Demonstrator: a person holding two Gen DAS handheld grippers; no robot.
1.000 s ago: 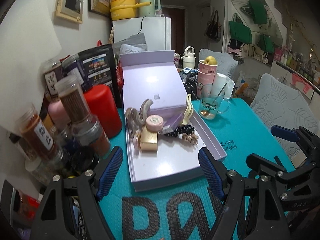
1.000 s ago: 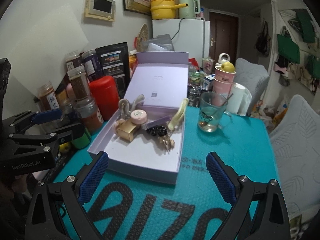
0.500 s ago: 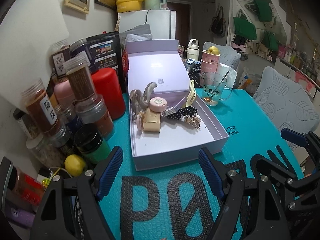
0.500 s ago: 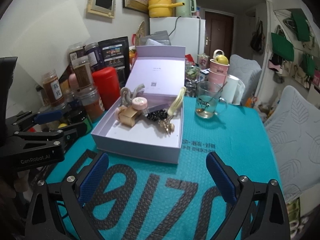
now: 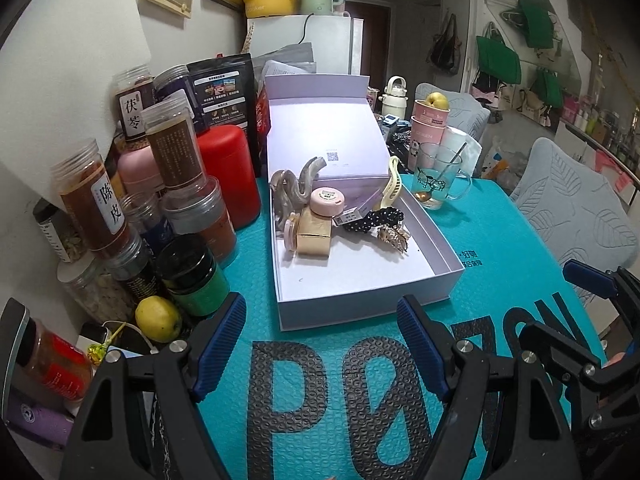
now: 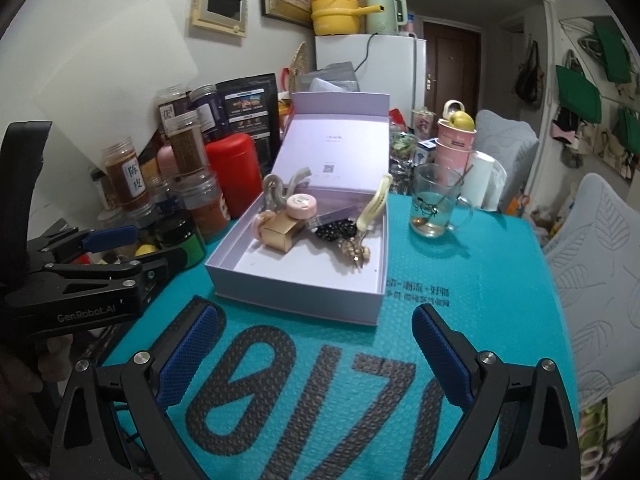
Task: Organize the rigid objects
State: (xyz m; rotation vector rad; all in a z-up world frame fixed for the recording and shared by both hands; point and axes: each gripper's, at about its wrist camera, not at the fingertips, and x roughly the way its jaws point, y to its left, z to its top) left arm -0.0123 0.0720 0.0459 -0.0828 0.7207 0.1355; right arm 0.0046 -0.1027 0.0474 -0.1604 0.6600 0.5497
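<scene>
Left wrist view: teal mat (image 5: 500, 280) w/ black lettering; lavender gift box (image 5: 360, 280), lid up, centre of mat, holding gold box (image 5: 314, 236), pink round tin (image 5: 327, 200), grey claw clip (image 5: 290, 190), cream clip (image 5: 392, 188), black dotted scrunchie (image 5: 372, 218) at its far end. Glass mug (image 5: 436, 184) w/ spoon just right of box; spice jars (image 5: 96, 204), red canister (image 5: 230, 176), lemon (image 5: 158, 319) at left. Left gripper (image 5: 322, 334) spread, empty, just short of box; right gripper (image 6: 316, 346) also spread, nothing between pads.

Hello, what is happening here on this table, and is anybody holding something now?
A person holds a hand-held gripper in each hand above the teal mat. Both the left hand-held gripper and the right hand-held gripper are open and empty. In front of them, the open lilac box holds a gold box, a pink round case, hair clips and a black beaded band. Nothing is being gripped.
</scene>
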